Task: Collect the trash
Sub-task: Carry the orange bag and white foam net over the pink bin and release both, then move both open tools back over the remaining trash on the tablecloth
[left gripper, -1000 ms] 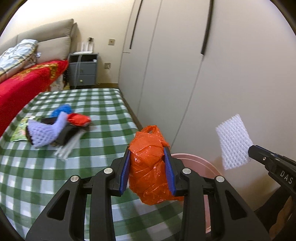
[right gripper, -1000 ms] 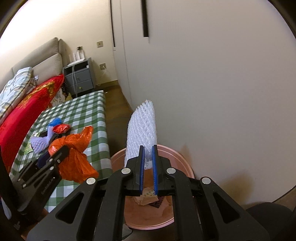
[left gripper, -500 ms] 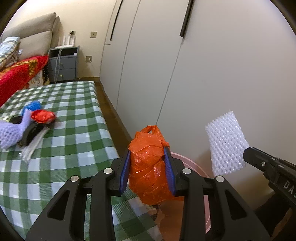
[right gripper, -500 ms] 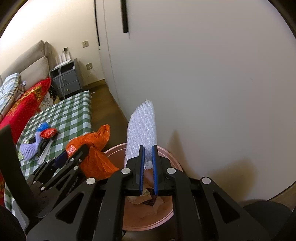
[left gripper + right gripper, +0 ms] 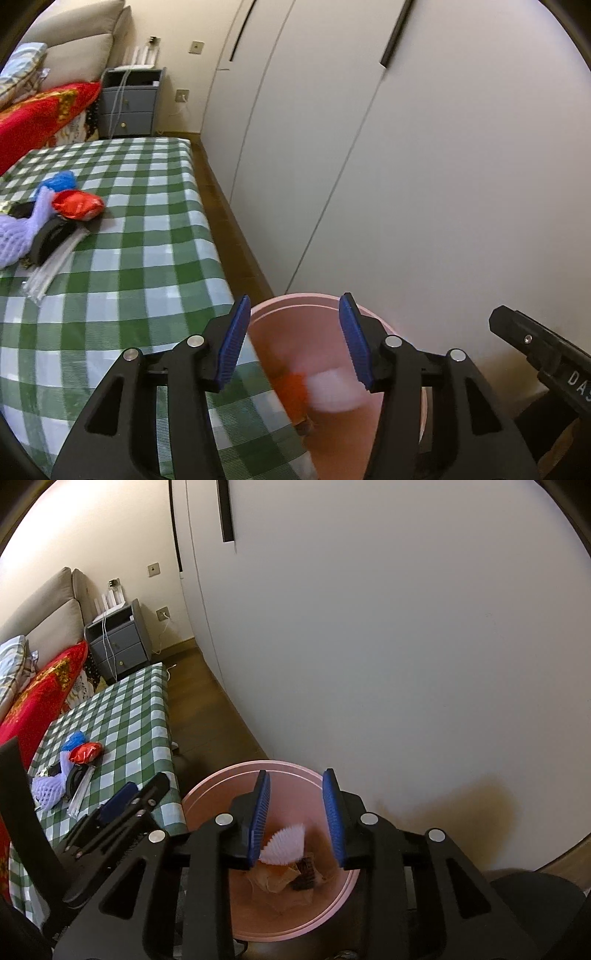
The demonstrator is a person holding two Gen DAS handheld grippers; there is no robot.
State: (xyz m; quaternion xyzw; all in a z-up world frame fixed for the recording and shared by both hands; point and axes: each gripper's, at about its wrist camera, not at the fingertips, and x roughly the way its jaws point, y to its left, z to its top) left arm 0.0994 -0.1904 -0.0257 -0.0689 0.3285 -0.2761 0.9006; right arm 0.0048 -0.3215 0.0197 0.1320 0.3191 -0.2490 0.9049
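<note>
A pink trash bin (image 5: 402, 439) (image 5: 332, 901) stands on the floor between the table and the wardrobe. Above it my left gripper (image 5: 293, 341) hangs with its jaws opening and nothing between them. The orange plastic bag (image 5: 293, 387) and the white foam net (image 5: 334, 391) show blurred inside the bin. My right gripper (image 5: 297, 818) is over the bin too, jaws opening, empty. The white foam net (image 5: 282, 843) lies in the bin on brown scraps. More trash stays on the table: a red wrapper (image 5: 77, 205), a purple foam net (image 5: 22, 236), a blue item (image 5: 61, 181).
The green checked table (image 5: 140, 236) runs along the left, its corner next to the bin. White wardrobe doors (image 5: 424, 166) stand right behind the bin. A grey nightstand (image 5: 118, 642), a red blanket (image 5: 40, 114) and a beige sofa are at the far end.
Both grippers opened. The orange bag left the left jaws and the white foam net left the right jaws; both dropped into the pink bin.
</note>
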